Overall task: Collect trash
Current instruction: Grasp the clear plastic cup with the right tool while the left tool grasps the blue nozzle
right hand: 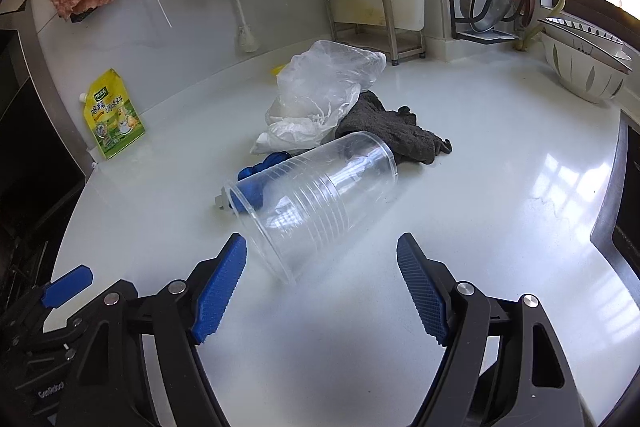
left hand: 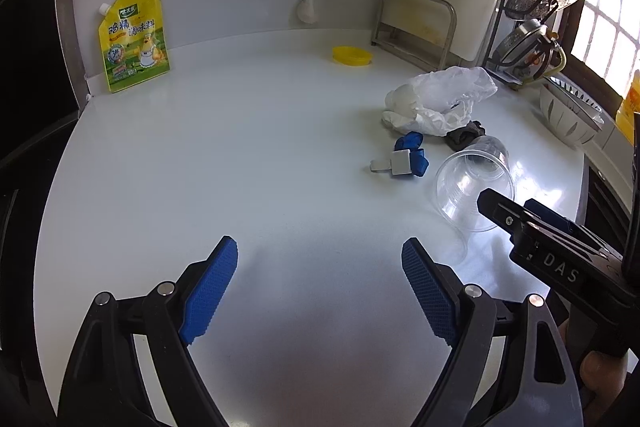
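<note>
Two grippers are out over the white counter (right hand: 500, 131), and both have their blue fingers spread wide with nothing between them. My right gripper (right hand: 322, 283) is at the bottom middle of its view, and the clear plastic cup (right hand: 316, 199) lies on its side just above it, mouth toward the lower left. The cup is not inside the fingers yet. My left gripper (left hand: 320, 287) sits over bare counter at the bottom of its view, away from the trash.

Behind the cup, near the middle of the right view, I see a crumpled plastic bag (right hand: 320, 95), a dark gray cloth (right hand: 396, 131) and some blue bits (right hand: 256, 175) close together.

I think the cup comes first. To grab it well, I should slide the right gripper up so one finger goes on each side of the cup's ribbed middle, then close softly. It is thin and round, so it may roll away or crush if I squeeze hard.
</note>
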`<state>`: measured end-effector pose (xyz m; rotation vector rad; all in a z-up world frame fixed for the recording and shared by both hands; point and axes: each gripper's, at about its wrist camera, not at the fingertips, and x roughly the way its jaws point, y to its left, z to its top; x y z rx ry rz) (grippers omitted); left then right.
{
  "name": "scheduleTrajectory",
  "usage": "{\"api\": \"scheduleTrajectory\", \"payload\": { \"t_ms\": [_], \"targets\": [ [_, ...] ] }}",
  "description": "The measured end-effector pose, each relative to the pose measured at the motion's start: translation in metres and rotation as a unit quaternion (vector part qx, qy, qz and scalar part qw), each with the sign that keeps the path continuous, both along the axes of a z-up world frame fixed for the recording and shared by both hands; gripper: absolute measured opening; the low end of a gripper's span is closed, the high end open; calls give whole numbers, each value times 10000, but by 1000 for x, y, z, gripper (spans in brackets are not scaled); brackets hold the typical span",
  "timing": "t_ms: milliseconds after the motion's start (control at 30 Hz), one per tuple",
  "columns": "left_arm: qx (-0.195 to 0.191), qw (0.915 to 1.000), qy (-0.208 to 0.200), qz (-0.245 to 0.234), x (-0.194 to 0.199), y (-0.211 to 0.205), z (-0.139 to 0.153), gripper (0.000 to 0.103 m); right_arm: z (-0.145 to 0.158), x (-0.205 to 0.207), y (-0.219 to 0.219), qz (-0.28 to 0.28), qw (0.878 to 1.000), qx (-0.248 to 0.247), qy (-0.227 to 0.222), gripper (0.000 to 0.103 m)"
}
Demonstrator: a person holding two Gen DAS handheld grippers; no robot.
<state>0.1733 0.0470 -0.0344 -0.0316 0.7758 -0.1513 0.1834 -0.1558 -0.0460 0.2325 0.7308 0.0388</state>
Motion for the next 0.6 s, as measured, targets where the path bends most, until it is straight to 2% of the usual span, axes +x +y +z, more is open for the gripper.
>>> {"api": "scheduleTrajectory", "payload": {
  "t_ms": [400,600],
  "targets": [
    [-11,10000,39,-31,1,-10,-2,82,-9,18,-11,-680,9972,-285,111,74],
    [-26,10000,34,-32,2,-13,1,82,-8,24,-18,-700,9970,-302,118,54]
  ]
}}
